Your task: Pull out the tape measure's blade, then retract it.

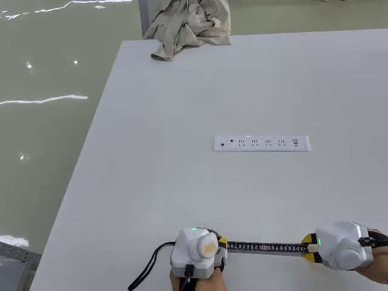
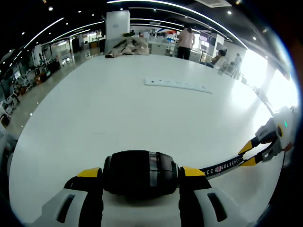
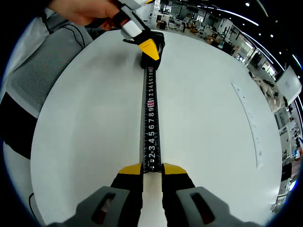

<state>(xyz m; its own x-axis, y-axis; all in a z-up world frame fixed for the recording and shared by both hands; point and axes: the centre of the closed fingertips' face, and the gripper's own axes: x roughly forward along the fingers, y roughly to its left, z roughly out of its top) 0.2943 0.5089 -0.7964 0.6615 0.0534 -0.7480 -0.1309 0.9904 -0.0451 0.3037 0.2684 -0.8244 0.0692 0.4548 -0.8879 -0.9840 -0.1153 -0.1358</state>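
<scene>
My left gripper (image 2: 140, 174) is shut on the black tape measure case (image 2: 140, 172), which rests on the white table near its front edge; in the head view the left gripper (image 1: 219, 247) sits at the bottom centre. The black blade (image 3: 151, 122) with white numbers runs out flat over the table to my right gripper (image 3: 151, 169), which is shut on the blade's end. In the head view the blade (image 1: 267, 247) spans between the two, with the right gripper (image 1: 308, 248) at the bottom right. A black wrist strap (image 1: 147, 270) trails left of the case.
A white power strip (image 1: 261, 143) lies in the middle of the white table (image 1: 182, 121). A crumpled beige cloth (image 1: 187, 25) sits at the far edge. The table's left edge drops to a shiny green floor (image 1: 48, 91). People stand far behind the table.
</scene>
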